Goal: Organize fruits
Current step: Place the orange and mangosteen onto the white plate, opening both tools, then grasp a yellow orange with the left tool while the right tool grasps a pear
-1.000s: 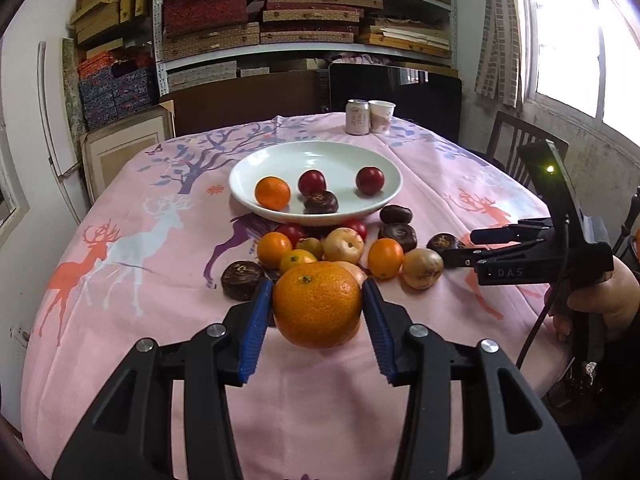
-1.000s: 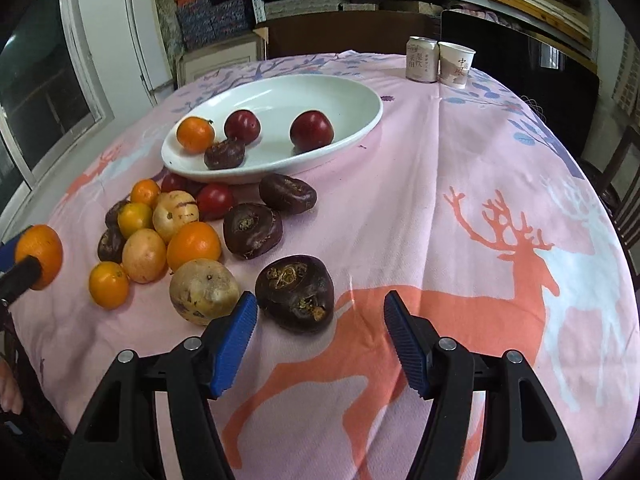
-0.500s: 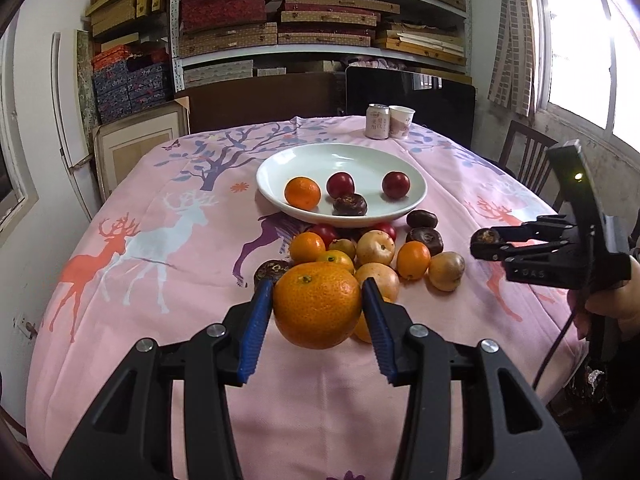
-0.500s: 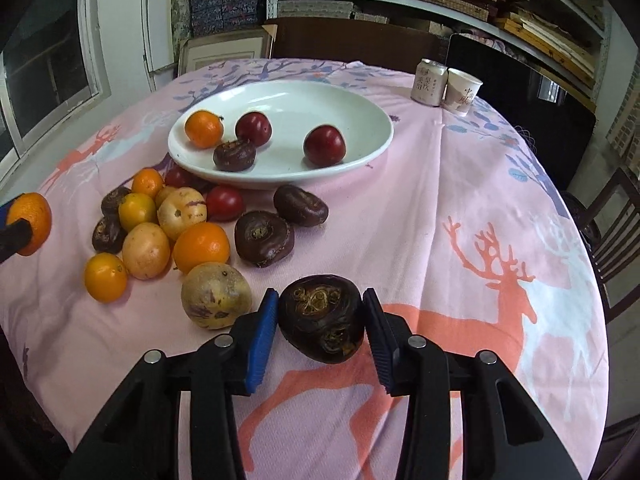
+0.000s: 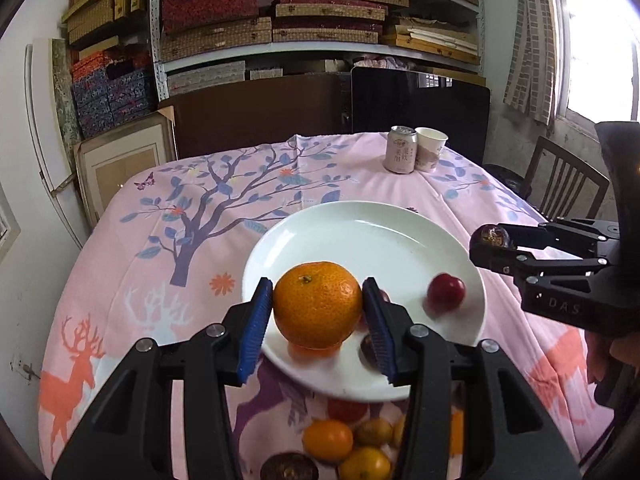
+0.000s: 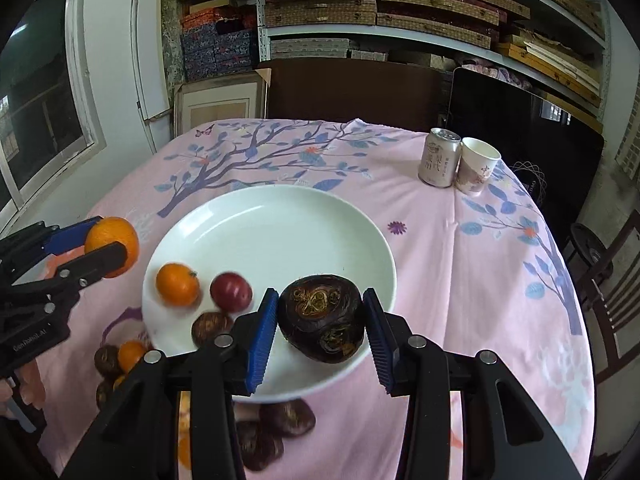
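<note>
L gripper [image 5: 318,314] is clamped on an orange [image 5: 317,305], both blue pads tight against its sides, held over the near-left part of the white plate [image 5: 360,232]. R gripper [image 6: 320,320] is closed round a dark brown fruit [image 6: 322,317], pads pressing both flanks, held over the plate's near-right rim; its jaws have just closed in on that fruit. Below & nearest, on the pink deer cloth [image 6: 500,280], loose fruit lie just short of the plate: small oranges [image 5: 327,439] and dark ones [image 6: 286,418], partly hidden by the gripper frames. On the plate itself: a small orange [image 6: 177,284], a red fruit [image 6: 231,292] beside it, a dark one [image 6: 211,327] at the near edge; all a bit blurred. In the L view one red fruit [image 5: 446,293] shows at the plate's right side. Far half of the plate is bare. Beyond, near the table's far-right edge, a can [image 6: 439,157] & a paper cup [image 6: 477,165] stand touching. Behind the table: a dark board, a chair [image 5: 568,180] at right, shelves [image 6: 400,12] stacked w/ flat boxes.
</note>
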Motion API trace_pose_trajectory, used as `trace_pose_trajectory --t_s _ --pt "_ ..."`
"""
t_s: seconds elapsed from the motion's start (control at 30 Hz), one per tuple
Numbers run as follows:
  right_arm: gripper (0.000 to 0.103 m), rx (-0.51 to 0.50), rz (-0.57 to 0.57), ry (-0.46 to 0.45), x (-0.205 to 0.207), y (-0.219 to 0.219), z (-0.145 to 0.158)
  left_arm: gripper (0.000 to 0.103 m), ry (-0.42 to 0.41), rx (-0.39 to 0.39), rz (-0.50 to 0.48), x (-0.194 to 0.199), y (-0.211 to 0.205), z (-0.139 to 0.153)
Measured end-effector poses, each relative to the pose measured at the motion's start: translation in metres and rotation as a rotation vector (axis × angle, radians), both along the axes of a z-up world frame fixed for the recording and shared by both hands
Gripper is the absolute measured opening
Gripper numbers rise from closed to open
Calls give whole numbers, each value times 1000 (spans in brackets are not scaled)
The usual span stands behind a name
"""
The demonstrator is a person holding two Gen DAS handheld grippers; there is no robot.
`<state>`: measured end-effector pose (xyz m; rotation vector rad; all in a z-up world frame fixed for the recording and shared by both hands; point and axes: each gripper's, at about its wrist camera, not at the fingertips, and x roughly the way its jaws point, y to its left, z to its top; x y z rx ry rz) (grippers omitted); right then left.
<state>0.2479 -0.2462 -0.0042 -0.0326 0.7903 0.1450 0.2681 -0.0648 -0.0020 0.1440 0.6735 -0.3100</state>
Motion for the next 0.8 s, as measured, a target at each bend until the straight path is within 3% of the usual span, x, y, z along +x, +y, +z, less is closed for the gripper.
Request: trace_pose_trajectory --t_s 0.1,0.13,0.17,0.23,0.3,0.47,0.7,0.8 --pt "49 11 9 16 29 6 -8 46 92 -1 -5 46 -11 -17" --pt "58 0 1 8 32 7 -9 52 119 -9 10 58 -11 -24" --pt "76 -8 -12 -12 29 7 -8 57 126 -16 25 61 -8 -27" --pt "78 20 0 -28 17 3 -4 68 107 -70 49 55 4 -24" --pt "78 35 -5 -31 -2 -2 -2 74 69 -78 59 40 12 -17" --pt "78 28 58 -15 -74 0 -7 88 4 3 26 -39 14 -17" --pt "78 58 124 45 -159 9 -42 91 13 28 -13 -138 29 -50" --pt "78 57 135 58 -166 14 -54 91 49 -30 -2 -158 41 -61"
